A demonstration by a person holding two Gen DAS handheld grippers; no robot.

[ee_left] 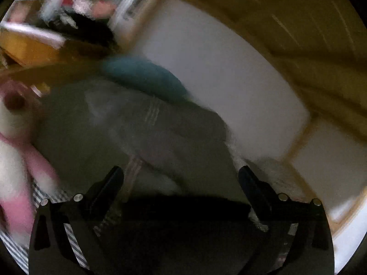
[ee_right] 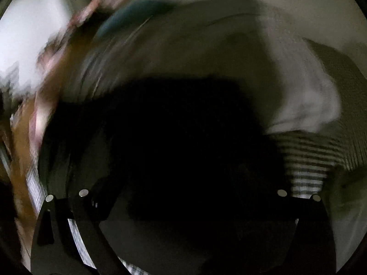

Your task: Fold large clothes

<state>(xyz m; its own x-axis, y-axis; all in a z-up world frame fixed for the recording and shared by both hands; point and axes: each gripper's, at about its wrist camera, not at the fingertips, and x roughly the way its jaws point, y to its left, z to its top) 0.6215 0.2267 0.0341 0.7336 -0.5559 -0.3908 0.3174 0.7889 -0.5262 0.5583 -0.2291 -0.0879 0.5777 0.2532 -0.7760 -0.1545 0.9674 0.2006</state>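
Observation:
Both views are blurred by motion. In the left wrist view a grey garment (ee_left: 142, 126) lies spread on the bed, with a black garment (ee_left: 183, 208) just in front of my left gripper (ee_left: 181, 176), whose jaws stand wide apart and hold nothing. In the right wrist view the black garment (ee_right: 183, 137) fills the middle and covers my right gripper (ee_right: 188, 194); only the left finger (ee_right: 103, 197) shows, so its state is unclear. The grey garment (ee_right: 183, 41) lies beyond it.
A teal item (ee_left: 146, 75) lies past the grey garment, also in the right wrist view (ee_right: 130, 13). A pink and white plush (ee_left: 20, 160) is at left. A striped sheet (ee_right: 307, 155), a white cloth (ee_right: 309, 100), a white mattress (ee_left: 218, 68), and wooden furniture (ee_left: 298, 23) surround them.

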